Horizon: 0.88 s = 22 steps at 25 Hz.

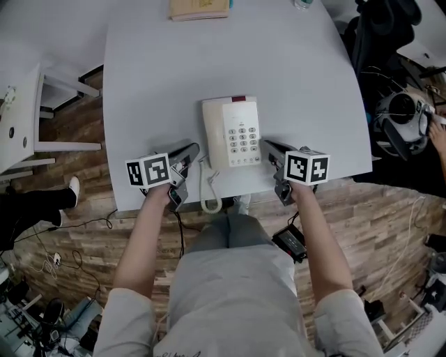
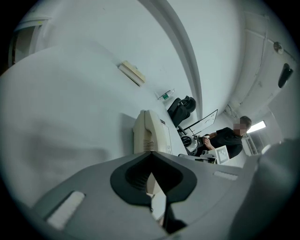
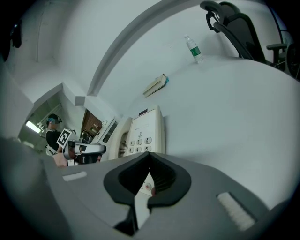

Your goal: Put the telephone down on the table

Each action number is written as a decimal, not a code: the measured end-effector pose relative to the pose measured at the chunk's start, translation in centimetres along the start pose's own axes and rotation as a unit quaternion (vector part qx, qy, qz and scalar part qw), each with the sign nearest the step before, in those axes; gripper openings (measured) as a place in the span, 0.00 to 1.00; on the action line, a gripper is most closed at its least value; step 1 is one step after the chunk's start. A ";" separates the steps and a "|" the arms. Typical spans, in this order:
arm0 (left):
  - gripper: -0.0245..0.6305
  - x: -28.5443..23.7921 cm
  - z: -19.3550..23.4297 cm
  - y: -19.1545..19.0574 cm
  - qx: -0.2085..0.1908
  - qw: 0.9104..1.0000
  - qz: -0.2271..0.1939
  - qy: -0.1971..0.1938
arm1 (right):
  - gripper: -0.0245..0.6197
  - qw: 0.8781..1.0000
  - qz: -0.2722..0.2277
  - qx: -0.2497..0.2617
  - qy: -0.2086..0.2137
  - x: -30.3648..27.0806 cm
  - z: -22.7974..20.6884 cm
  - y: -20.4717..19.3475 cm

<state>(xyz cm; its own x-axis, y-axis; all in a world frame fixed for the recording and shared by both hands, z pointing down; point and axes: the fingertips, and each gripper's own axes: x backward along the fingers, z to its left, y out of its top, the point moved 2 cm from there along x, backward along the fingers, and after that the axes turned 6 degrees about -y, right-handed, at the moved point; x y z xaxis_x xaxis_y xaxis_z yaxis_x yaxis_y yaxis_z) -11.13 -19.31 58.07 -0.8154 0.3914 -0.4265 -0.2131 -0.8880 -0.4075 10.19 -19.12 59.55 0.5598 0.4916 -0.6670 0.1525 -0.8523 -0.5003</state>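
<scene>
A book (image 1: 198, 9) and bottle (image 3: 192, 48) lay far back on the table (image 1: 300, 90), while the cream telephone (image 1: 231, 132) sat flat between the left gripper (image 1: 194, 149) and right gripper (image 1: 266, 145), both clenched empty.

At twelve o'clock in the head view the top edge cut off the book (image 1: 198, 8) and most of the bottle (image 1: 302, 3), the telephone's (image 1: 232, 132) key labels were too small to read, and in the left gripper view the left claw (image 2: 151, 157) hid its near end.

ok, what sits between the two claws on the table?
The cream plastic push-button telephone, flanked by left claw and right claw; head view shows it.
</scene>
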 end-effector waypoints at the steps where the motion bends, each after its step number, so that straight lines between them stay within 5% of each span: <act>1: 0.05 0.2 -0.4 -0.1 -0.008 1.000 0.001 0.002 | 0.05 1.000 0.000 0.007 -0.001 0.2 0.3 -0.1; 13: 0.05 3.8 -6.7 -1.8 -0.132 0.990 -0.011 0.049 | 0.05 0.994 0.003 0.109 -0.007 4.5 5.5 -1.6; 22: 0.05 6.4 -9.9 -5.0 -0.168 0.983 -0.019 0.075 | 0.05 0.993 -0.004 0.122 -0.005 7.2 8.5 -4.0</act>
<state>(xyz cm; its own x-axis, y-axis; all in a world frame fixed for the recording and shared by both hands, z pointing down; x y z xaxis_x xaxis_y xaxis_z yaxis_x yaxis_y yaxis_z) -9.91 -9.98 49.43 -0.7167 0.4760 -0.5096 -0.0322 -0.7525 -0.6578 6.68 -10.65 52.09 0.5514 0.5014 -0.6668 -0.0448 -0.7803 -0.6238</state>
